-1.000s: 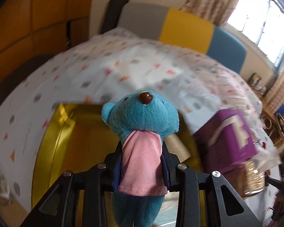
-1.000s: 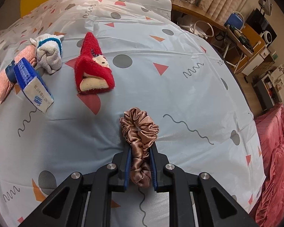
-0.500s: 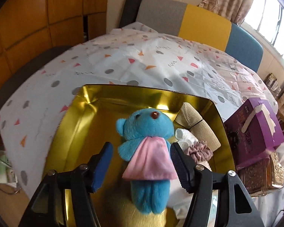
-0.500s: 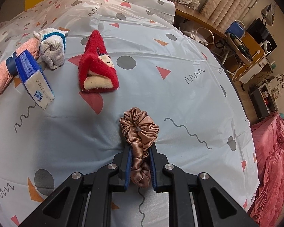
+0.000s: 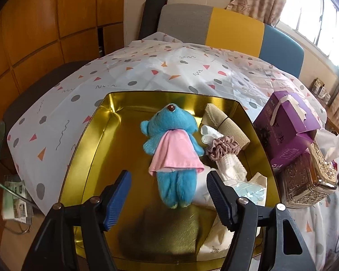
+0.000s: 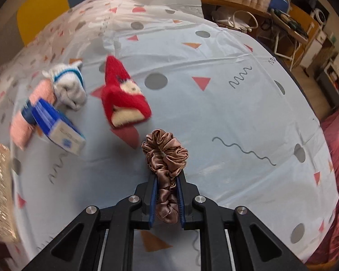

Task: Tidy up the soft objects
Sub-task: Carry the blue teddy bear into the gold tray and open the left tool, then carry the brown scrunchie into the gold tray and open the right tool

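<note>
Jaws of the left gripper (image 5: 168, 195) are opening, clear of the blue bear (image 5: 173, 149) lying pink-caped in the gold tin (image 5: 83, 140); the right gripper (image 6: 166, 199) pinches a brown scrunchie (image 6: 166, 158).

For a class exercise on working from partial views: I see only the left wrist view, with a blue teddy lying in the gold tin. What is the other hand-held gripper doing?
Observer: The right hand-held gripper is shut on a brown satin scrunchie.
Operator: Anything soft left outside the tin?
Observer: Yes, a red plush toy lies on the patterned sheet.
Operator: Only that?
Observer: No, a white knitted bundle with blue trim touches a pink roll beside it.
</note>
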`<state>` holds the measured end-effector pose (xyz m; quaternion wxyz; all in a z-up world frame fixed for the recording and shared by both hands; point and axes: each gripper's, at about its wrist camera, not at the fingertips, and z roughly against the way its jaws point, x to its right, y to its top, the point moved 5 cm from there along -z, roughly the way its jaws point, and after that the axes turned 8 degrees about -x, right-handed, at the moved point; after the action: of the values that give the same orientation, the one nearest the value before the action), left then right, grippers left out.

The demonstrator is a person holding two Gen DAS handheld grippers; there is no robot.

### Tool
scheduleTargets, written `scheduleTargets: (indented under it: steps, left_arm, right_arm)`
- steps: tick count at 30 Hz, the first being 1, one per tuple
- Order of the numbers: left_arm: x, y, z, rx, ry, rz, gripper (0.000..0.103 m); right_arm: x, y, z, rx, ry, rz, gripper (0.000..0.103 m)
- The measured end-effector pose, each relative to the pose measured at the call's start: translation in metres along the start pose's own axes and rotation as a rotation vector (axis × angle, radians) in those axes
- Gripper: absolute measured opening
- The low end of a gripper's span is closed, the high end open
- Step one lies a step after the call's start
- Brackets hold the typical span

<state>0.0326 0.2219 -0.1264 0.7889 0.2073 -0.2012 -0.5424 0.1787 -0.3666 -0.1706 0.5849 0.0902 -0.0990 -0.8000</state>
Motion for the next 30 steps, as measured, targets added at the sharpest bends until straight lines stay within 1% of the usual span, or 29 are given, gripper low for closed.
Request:
scheduleTargets:
  steps: [2,4,8,12,16,20,23,26,30]
  left_arm:
    - [-0.003,-0.001,0.002,0.005,0.007,0.005,0.072]
    - [-0.006,-0.002,0.001,0.004,0.013,0.016,0.073]
    - [-0.009,-0.005,0.001,0.001,0.016,0.022,0.073]
    - [-0.011,-0.007,0.003,0.007,0.022,0.02,0.073]
    - [-0.014,-0.008,0.004,0.007,0.016,0.029,0.073]
    - [-0.023,-0.009,0.005,0.006,0.011,0.054,0.073]
    - [-0.034,-0.01,0.007,0.009,0.015,0.078,0.073]
    - [-0.046,-0.01,0.011,0.022,0.034,0.103,0.073]
    - [-0.066,-0.012,0.017,0.039,0.051,0.145,0.073]
  right_arm:
    - [-0.015,0.01,0.022,0.053,0.049,0.01,0.014]
    - [-0.037,0.019,0.048,0.115,0.084,0.048,0.014]
    - [-0.096,0.025,0.102,0.229,0.165,0.159,0.014]
    - [-0.162,0.011,0.149,0.325,0.247,0.316,0.014]
    - [-0.222,-0.014,0.179,0.365,0.328,0.454,0.014]
    - [-0.28,-0.059,0.196,0.37,0.415,0.622,0.014]
    - [-0.326,-0.103,0.198,0.344,0.459,0.769,0.014]
    - [-0.361,-0.14,0.185,0.291,0.481,0.878,0.014]
    - [-0.395,-0.172,0.156,0.206,0.488,0.937,0.014]
